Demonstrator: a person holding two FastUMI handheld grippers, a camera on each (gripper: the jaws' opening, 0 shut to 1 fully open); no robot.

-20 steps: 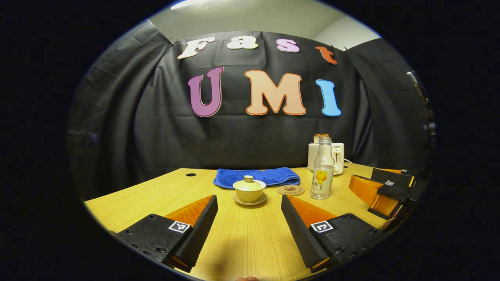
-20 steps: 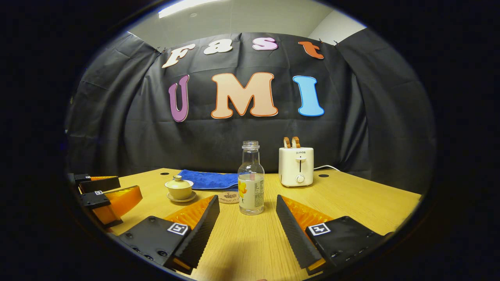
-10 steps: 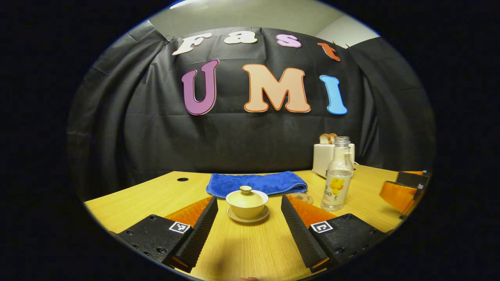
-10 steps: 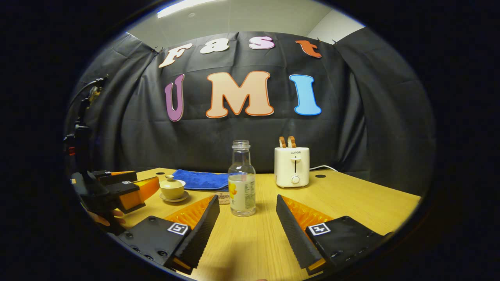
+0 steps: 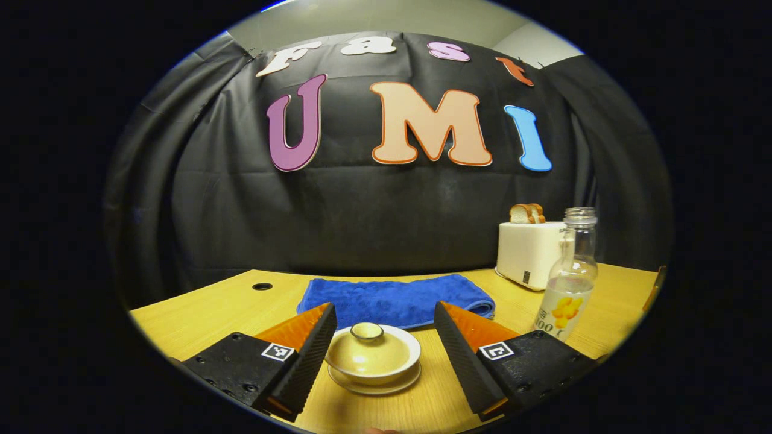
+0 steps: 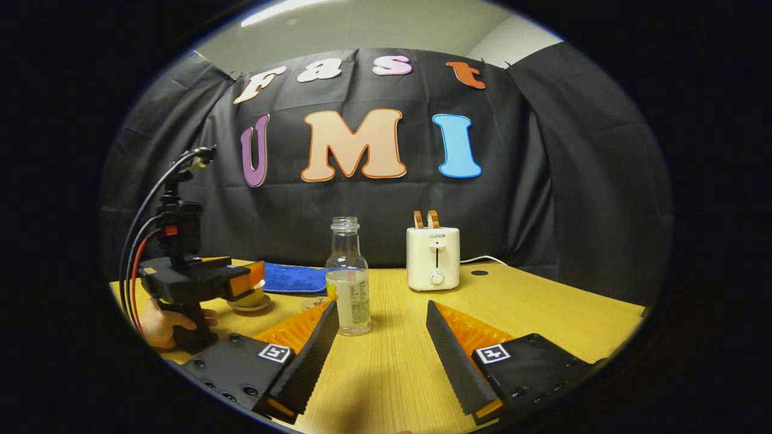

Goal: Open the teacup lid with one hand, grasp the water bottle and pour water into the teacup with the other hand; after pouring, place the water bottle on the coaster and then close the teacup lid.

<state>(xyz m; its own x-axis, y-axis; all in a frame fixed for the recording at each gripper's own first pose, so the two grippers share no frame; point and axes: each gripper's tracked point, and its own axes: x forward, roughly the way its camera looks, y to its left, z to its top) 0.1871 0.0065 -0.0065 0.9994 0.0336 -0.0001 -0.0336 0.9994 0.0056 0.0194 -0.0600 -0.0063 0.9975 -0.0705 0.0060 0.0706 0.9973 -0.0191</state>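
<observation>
Straddling the lidded teacup (image 5: pixel 373 360), the left gripper (image 5: pixel 380 355) holds its fingers spread wide on either side, not touching, placed to close on the lid's knob (image 5: pixel 367 330). The right gripper (image 6: pixel 380 355), also spread and empty, faces the water bottle (image 6: pixel 348 283) standing just ahead on the table (image 6: pixel 543 313), ready to grasp it.

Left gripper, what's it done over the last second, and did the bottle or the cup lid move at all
The left gripper moved forward over the table until its open fingers flank the teacup; nothing is gripped yet. The right gripper eased a little nearer the water bottle, open. Unchanged: the lid sits on the cup, and the bottle, blue towel and toaster stand where they were.
</observation>
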